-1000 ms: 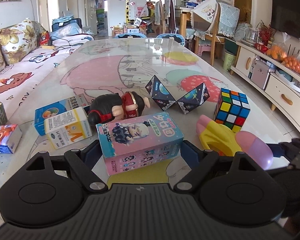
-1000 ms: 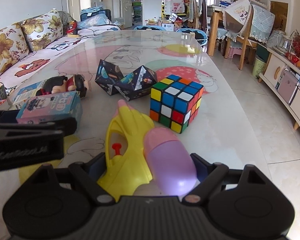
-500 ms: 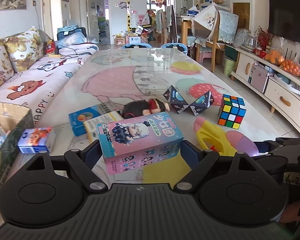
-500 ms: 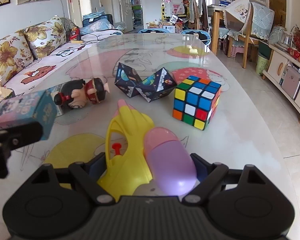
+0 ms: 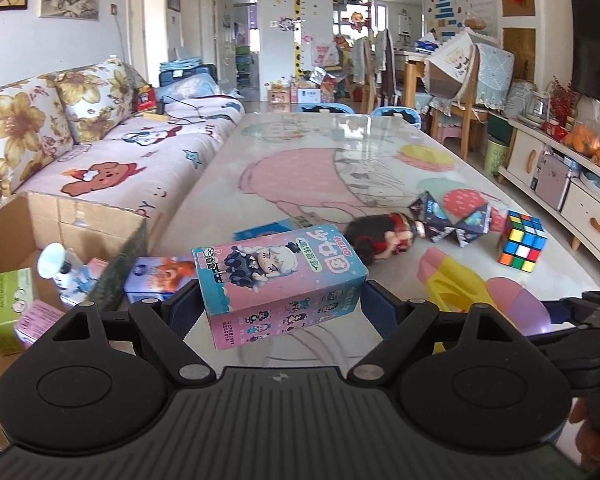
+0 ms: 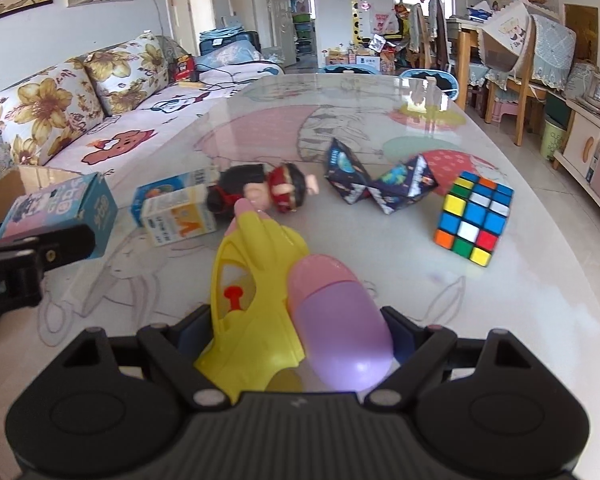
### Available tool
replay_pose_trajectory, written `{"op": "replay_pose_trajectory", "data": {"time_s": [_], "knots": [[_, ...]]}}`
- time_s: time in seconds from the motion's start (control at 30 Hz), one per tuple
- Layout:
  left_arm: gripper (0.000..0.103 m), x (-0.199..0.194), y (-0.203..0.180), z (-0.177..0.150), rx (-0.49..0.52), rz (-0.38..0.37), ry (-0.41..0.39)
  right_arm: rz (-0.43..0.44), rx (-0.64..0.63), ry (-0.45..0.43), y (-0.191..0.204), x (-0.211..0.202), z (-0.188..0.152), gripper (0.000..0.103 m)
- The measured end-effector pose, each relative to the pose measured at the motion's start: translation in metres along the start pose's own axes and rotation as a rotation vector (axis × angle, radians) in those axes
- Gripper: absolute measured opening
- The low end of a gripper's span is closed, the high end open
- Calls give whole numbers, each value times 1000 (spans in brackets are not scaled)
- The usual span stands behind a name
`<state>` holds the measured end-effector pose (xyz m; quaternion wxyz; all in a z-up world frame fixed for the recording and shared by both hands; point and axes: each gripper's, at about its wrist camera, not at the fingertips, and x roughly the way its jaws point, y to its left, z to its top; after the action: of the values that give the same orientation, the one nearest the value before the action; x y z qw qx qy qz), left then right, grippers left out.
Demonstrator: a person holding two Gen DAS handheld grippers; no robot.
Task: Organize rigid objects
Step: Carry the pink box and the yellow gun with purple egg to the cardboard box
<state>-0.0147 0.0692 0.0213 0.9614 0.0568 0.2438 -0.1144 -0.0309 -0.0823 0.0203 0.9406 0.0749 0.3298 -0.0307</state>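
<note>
The left gripper (image 5: 282, 300) has its fingers clamped on the pink and blue toy box (image 5: 280, 286), and the right gripper (image 6: 300, 332) has its fingers closed wide around the yellow water gun (image 6: 256, 300). Over the last second both have been carried up off the surface (image 6: 500, 300) and back, bringing the cardboard box (image 5: 76, 220) into view on the left. That looks like where they go next, with the doll (image 6: 260, 194), folding puzzle (image 6: 380, 184) and colour cube (image 6: 474, 218) still waiting farther out.

Two wrist fisheyes, close, angled down the table (image 5: 340, 168), sharing its toys
</note>
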Motion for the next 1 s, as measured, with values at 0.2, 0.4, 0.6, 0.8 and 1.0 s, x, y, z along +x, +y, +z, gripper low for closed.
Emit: {"op": "replay_pose_trajectory", "data": {"time_s": [0.2,0.4,0.6,0.8,1.0], "knots": [[103,2,23,10,-38,57,-24,25,-42,-15,31,-5,6,87],[103,8,45,16,-79,108,-21,53,-103,-25,64,-9,11,87],[103,3,57,21,-111,129,-37,77,-140,-36,93,-6,22,87],[103,-1,74,23,-153,172,-67,105,-166,-54,122,-5,33,87],[103,-5,95,23,-214,228,-56,143,-231,-67,164,1,42,87]]}}
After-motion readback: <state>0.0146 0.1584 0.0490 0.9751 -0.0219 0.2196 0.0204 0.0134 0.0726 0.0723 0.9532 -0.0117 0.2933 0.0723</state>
